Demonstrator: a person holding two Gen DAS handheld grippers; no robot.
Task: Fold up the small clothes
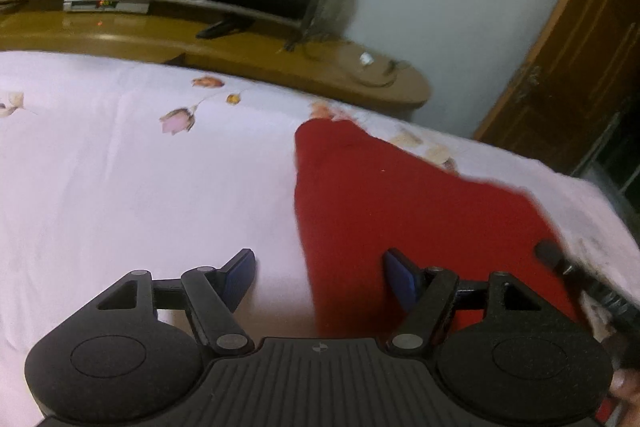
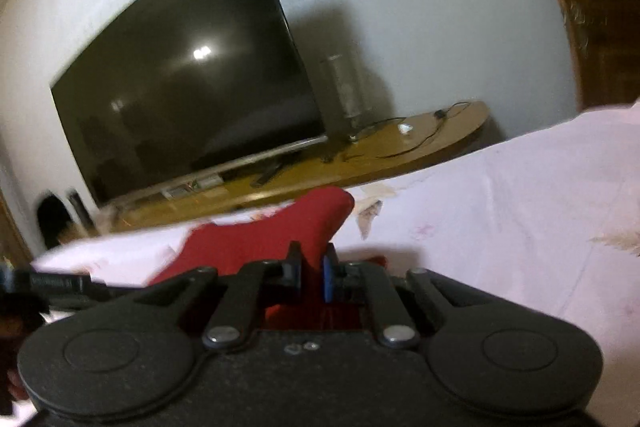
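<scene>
Here the left gripper (image 1: 318, 277) hangs spread wide over the sheet (image 1: 120, 187) with the red cloth (image 1: 400, 195) lying flat under its right finger, while the right gripper (image 2: 312, 273) pinches a raised fold of cloth (image 2: 280, 231), TV (image 2: 180, 79) behind.

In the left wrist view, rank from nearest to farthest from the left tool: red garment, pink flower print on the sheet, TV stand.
1. red garment, under the open left tool, toward its right finger.
2. pink flower print, ahead and left on the sheet.
3. TV stand, beyond the bed's far edge.
</scene>
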